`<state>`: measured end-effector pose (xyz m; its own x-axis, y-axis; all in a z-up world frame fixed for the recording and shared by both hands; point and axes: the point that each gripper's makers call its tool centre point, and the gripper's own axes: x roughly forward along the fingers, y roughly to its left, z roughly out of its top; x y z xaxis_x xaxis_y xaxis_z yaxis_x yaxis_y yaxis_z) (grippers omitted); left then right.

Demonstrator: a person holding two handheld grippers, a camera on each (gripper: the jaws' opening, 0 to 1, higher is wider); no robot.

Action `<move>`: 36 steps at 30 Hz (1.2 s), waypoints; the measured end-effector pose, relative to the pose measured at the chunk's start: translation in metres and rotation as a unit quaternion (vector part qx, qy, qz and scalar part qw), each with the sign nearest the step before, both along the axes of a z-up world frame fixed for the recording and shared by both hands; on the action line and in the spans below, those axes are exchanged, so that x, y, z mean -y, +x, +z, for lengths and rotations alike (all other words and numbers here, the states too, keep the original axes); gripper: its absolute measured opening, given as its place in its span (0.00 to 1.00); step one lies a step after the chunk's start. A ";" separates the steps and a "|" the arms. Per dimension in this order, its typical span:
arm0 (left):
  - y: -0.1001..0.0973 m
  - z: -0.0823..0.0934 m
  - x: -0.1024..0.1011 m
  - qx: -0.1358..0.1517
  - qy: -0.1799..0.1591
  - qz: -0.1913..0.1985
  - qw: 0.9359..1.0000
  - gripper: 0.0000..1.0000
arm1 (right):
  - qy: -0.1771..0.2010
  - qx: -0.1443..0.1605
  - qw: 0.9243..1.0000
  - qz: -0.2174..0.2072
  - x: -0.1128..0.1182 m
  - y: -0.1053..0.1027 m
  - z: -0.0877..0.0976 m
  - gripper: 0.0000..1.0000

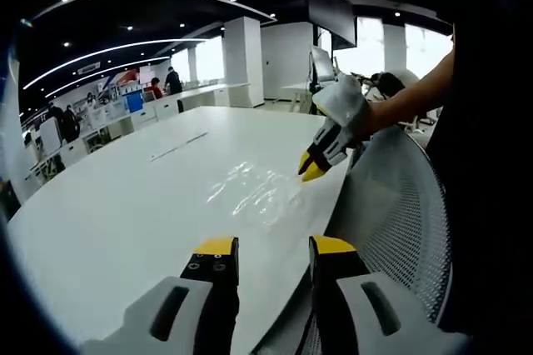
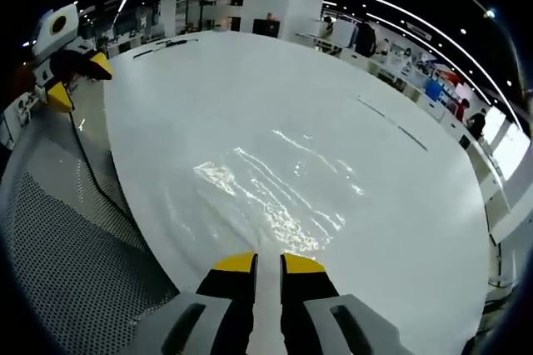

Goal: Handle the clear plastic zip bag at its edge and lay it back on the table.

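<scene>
Bag (image 2: 275, 197): flat on white desk (image 1: 108, 213), near its edge.
Left gripper (image 1: 271, 247): jaws apart, empty, short of bag.
Right gripper (image 2: 266, 262): jaws nearly together at bag's near edge; grip unclear.

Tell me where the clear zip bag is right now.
The clear zip bag lies flat on the white table near its edge, just ahead of the right gripper, beside the mesh chair.

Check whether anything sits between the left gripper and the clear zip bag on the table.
Nothing visible does. Bare white table lies between the open left gripper and the zip bag. The right gripper sits at the bag's far edge, not in the path.
</scene>
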<state>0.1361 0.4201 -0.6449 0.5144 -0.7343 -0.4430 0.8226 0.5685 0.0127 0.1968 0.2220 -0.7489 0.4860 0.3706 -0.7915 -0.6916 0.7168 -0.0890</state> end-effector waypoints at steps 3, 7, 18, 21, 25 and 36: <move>0.000 -0.001 0.000 0.000 0.001 -0.002 1.000 0.31 | 0.008 -0.011 1.000 -0.009 0.000 -0.001 -0.004 0.07; 0.001 0.000 -0.001 0.002 -0.001 0.000 1.000 0.31 | 0.013 -0.018 1.000 -0.012 0.000 0.004 -0.010 0.06; 0.001 0.003 0.000 0.005 -0.002 0.007 1.000 0.31 | 0.020 -0.021 1.000 -0.012 -0.010 0.019 -0.016 0.05; 0.002 0.003 -0.003 0.006 -0.003 0.009 1.000 0.31 | 0.022 -0.014 1.000 -0.003 -0.013 0.029 -0.017 0.05; 0.002 0.002 -0.005 0.006 -0.001 0.011 1.000 0.31 | 0.015 -0.005 1.000 0.009 -0.017 0.039 -0.017 0.04; 0.008 0.001 -0.003 0.017 0.004 0.014 1.000 0.31 | 0.017 0.007 0.999 0.029 -0.021 0.038 -0.012 0.10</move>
